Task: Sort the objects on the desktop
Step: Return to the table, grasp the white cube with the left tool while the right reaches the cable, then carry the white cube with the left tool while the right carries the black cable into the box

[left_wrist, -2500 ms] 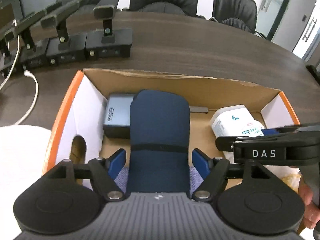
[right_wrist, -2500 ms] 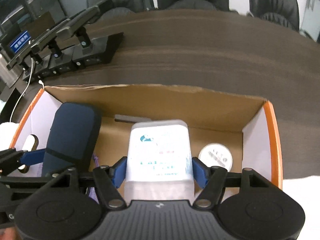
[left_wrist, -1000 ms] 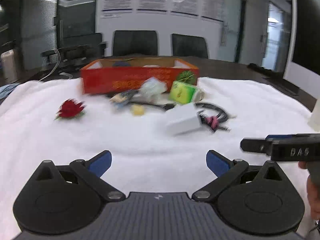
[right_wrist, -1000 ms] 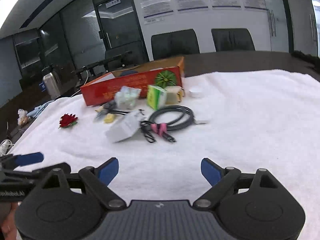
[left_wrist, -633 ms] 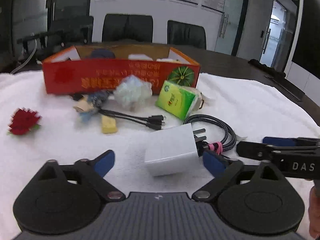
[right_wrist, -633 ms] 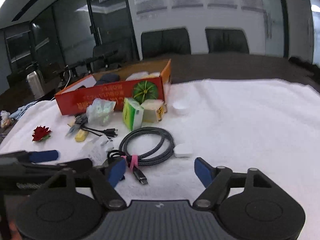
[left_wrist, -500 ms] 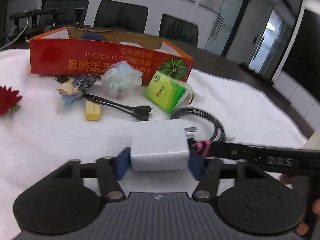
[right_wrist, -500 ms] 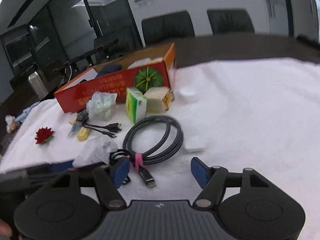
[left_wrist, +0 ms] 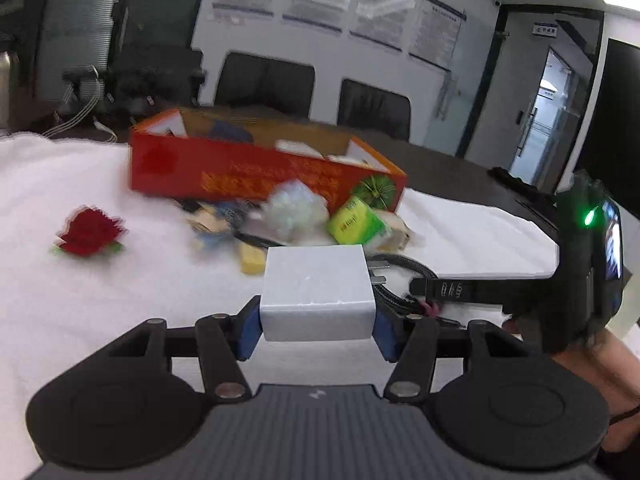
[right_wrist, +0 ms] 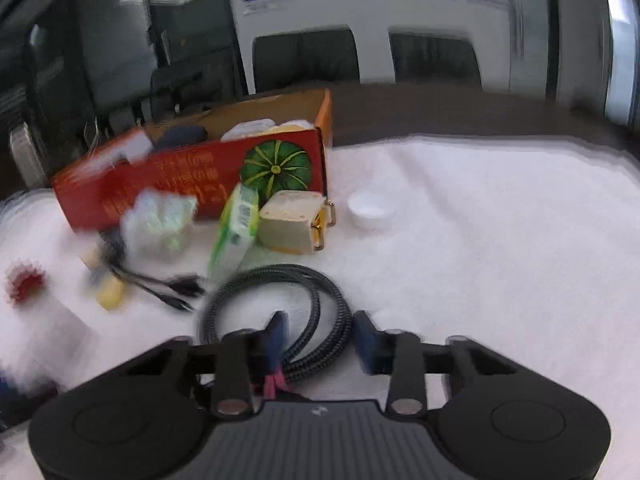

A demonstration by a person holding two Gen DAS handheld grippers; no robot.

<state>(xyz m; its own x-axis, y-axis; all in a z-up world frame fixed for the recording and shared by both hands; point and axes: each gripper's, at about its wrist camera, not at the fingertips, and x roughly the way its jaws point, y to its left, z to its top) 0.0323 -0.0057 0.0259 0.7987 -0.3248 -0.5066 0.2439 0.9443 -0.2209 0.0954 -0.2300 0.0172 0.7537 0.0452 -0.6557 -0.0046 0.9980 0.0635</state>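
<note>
You are working in a meeting room. A white cloth (left_wrist: 100, 288) covers the near part of a dark wooden table (right_wrist: 460, 112), which runs on bare to the far side. Two black office chairs (left_wrist: 266, 84) stand behind it against a white wall (left_wrist: 320, 48) hung with framed notices (left_wrist: 384, 12). To the far left, glass partitions (left_wrist: 80, 32) look dark. To the far right, a glass door (left_wrist: 540, 120) lets in daylight. Both views are blurred.
</note>
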